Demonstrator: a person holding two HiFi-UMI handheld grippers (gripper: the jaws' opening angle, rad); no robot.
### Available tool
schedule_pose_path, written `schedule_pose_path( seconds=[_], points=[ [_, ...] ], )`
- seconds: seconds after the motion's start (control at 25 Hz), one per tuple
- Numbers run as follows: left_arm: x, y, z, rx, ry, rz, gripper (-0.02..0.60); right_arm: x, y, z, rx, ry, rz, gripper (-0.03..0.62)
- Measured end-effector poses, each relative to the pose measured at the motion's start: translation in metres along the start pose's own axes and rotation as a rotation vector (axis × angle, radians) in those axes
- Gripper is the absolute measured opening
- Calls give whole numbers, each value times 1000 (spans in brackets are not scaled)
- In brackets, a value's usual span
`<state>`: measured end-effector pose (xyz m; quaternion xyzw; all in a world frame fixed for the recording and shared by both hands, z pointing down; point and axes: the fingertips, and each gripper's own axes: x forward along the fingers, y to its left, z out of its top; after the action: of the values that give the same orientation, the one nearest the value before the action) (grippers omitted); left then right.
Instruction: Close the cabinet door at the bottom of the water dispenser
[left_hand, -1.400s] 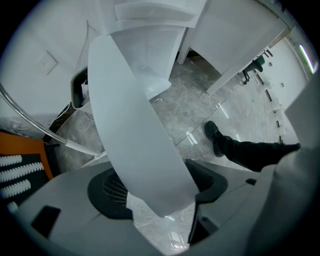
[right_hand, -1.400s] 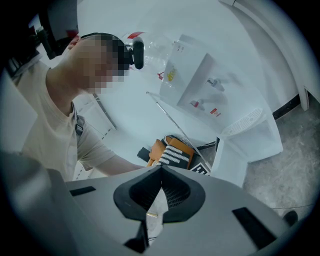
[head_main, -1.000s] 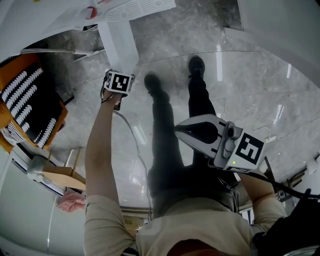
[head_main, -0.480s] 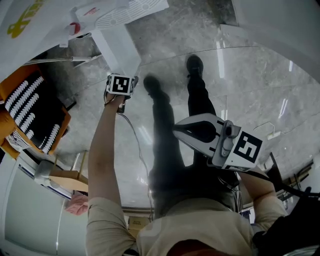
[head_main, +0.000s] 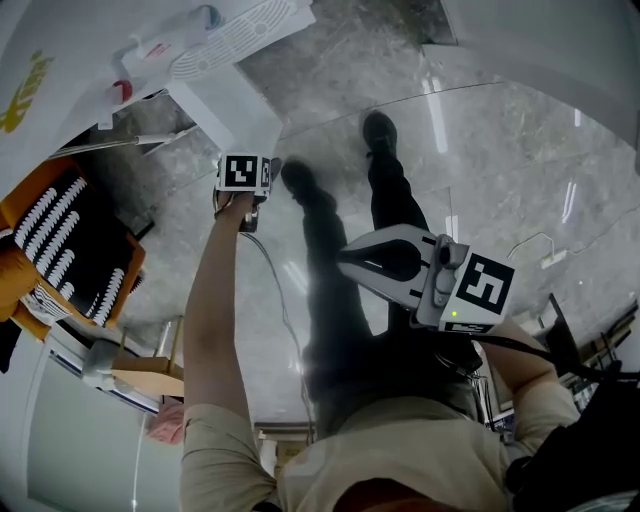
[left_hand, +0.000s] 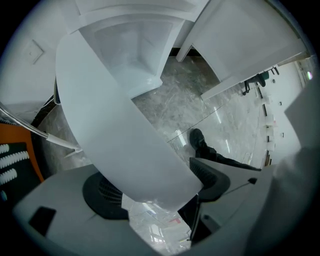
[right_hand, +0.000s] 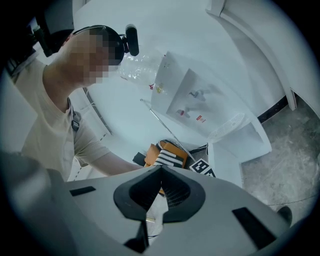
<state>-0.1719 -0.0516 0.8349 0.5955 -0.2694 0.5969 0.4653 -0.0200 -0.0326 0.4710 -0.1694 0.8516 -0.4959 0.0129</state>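
Left tool (left_hand: 161, 192), jaws just opened wider, straddles the cabinet door (left_hand: 115, 125) edge

Reaches far forward with the left arm (head_main: 213, 300), bare below the short sleeve and nearly straight. Grips the left tool (left_hand: 161, 189) in the left hand (head_main: 232, 207), aimed steeply downward, marker cube facing up toward the head. Has just been opening that tool's jaws; stands them wide apart, with the edge of the cabinet door (left_hand: 115, 120) between the pads and not clamped. Holds the right arm (head_main: 520, 365) bent and close to the torso. Carries the right tool (right_hand: 159, 172) about level in front of the body, jaws together, tips meeting, nothing gripped. Stands on both legs (head_main: 330, 290).
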Motion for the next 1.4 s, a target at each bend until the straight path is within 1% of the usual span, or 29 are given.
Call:
schedule_pose_path(
  seconds=[0.12, 0.28, 0.52, 0.76, 1.0, 1.12, 1.24, 1.4],
  points=[
    [1, -7, 6, -18, 7, -9, 342, -4, -3, -5, 3, 4, -6, 14],
    [2, -16, 15, -60, 13, -16, 344, -5, -8, -16, 5, 41, -1, 14],
    [4, -31, 25, -138, 24, -29, 344, -14, -13, -20, -4, 91, 32, 14],
    [4, -44, 42, -203, 2, -52, 344, -23, -21, -13, 3, 49, -3, 14],
    [3, -51, 51, -237, -6, -81, 348, -22, -20, -15, 10, 56, 13, 14],
    [3, -59, 59, -259, -30, -113, 351, -26, -21, -13, 10, 52, 3, 14],
    [2, -61, 65, -278, -46, -126, 351, -27, -22, -13, 12, 43, -3, 14],
    [-1, -66, 71, -285, -57, -158, 353, -28, -22, -18, 25, 44, -4, 14]
  ],
)
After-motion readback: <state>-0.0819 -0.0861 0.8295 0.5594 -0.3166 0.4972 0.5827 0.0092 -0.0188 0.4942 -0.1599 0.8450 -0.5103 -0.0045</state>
